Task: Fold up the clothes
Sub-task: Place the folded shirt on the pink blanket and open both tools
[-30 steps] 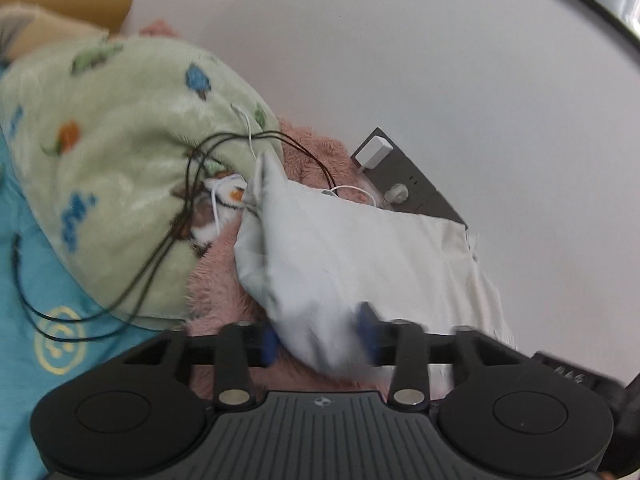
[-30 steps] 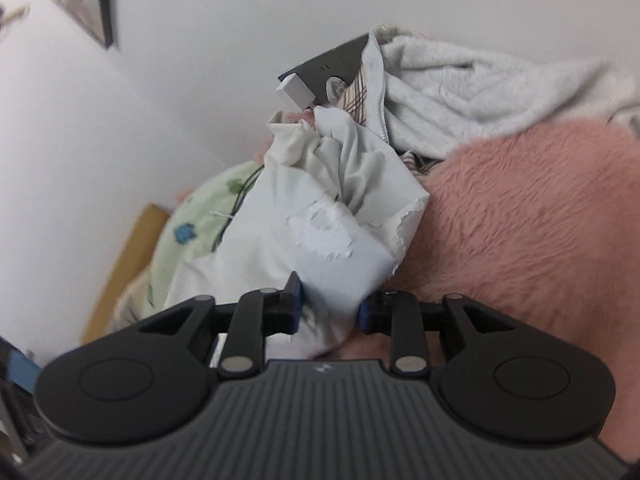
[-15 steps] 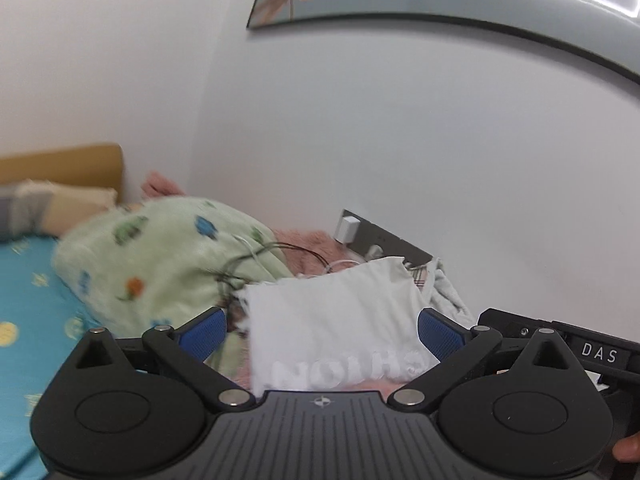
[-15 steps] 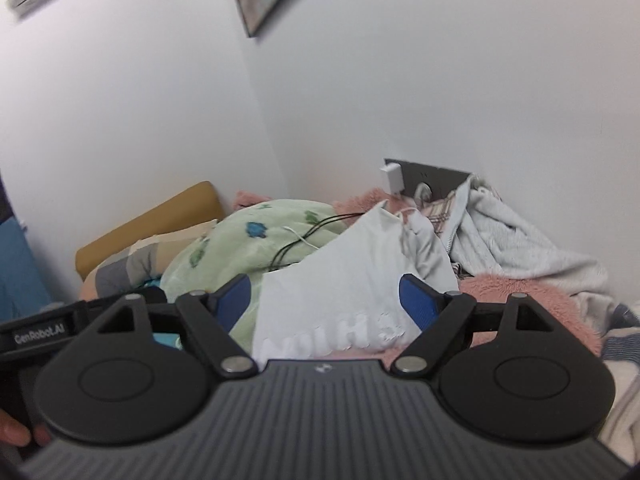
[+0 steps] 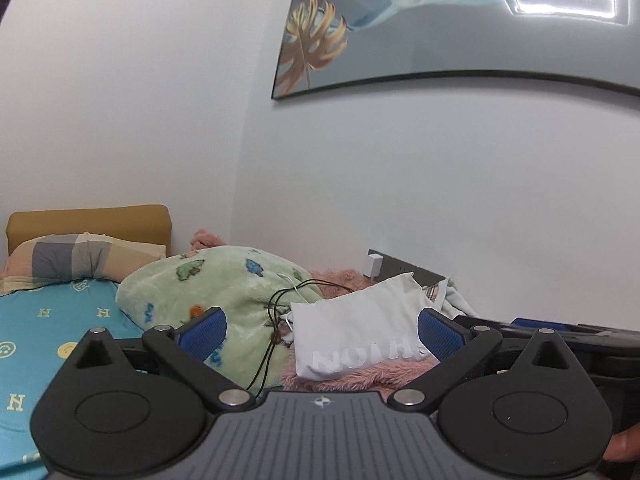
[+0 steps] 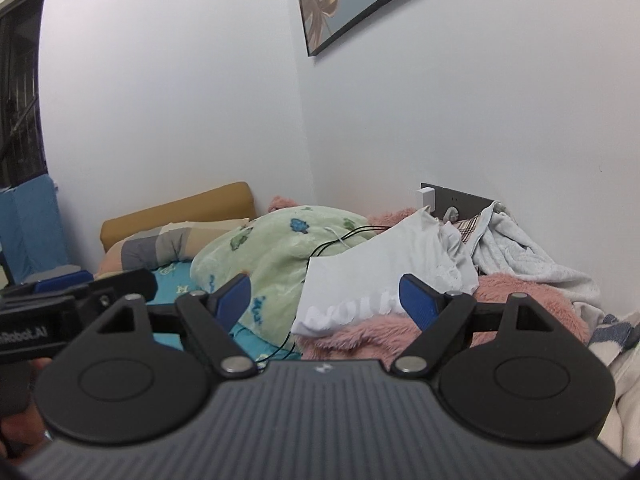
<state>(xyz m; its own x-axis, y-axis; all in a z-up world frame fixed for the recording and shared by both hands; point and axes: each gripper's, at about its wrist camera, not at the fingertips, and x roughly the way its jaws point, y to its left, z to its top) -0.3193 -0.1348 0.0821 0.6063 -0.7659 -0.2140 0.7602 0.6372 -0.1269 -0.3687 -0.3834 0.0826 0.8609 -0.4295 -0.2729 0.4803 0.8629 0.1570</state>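
A folded white garment with pale lettering rests on a pink fluffy blanket, leaning against the wall by a socket panel. It also shows in the right wrist view. My left gripper is open and empty, pulled back from the garment. My right gripper is open and empty too, also held back from it. Each gripper's body shows at the edge of the other's view.
A green patterned blanket with black and white cables lies left of the garment. A pillow and tan headboard are at far left on a blue sheet. Grey-white clothes pile up on the right.
Both grippers let go of the white garment, opened wide and drew back and up. The garment now lies folded on the pink blanket.
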